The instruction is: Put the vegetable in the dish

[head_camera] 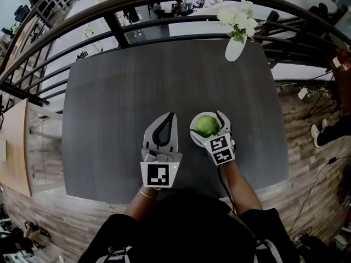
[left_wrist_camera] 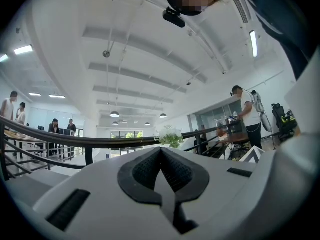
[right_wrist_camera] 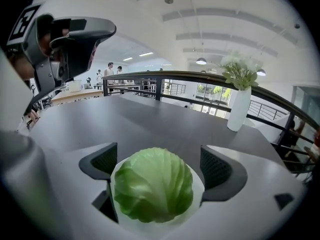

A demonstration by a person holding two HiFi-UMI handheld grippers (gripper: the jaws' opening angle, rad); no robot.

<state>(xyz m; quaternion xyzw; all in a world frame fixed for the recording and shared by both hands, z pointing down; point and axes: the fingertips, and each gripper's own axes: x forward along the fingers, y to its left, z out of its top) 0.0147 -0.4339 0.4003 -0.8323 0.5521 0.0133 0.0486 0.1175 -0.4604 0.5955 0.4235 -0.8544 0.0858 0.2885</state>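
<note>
A green cabbage [head_camera: 206, 126] lies in a small white dish [head_camera: 193, 136] on the dark table, near its front edge. In the right gripper view the cabbage [right_wrist_camera: 154, 185] fills the dish [right_wrist_camera: 199, 194] right between my jaws. My right gripper [head_camera: 208, 122] is open, with its two black pads [right_wrist_camera: 216, 167] standing on either side of the dish and a small gap to the cabbage. My left gripper [head_camera: 171, 115] hovers just left of the dish, shut and empty. Its fingertips [left_wrist_camera: 150, 166] meet, and it is tilted up toward the ceiling.
A white vase with white flowers [head_camera: 236, 44] stands at the table's far right edge and shows as the vase [right_wrist_camera: 238, 109] in the right gripper view. A dark railing [head_camera: 137, 10] curves behind the grey table [head_camera: 120, 92]. People stand in the distance.
</note>
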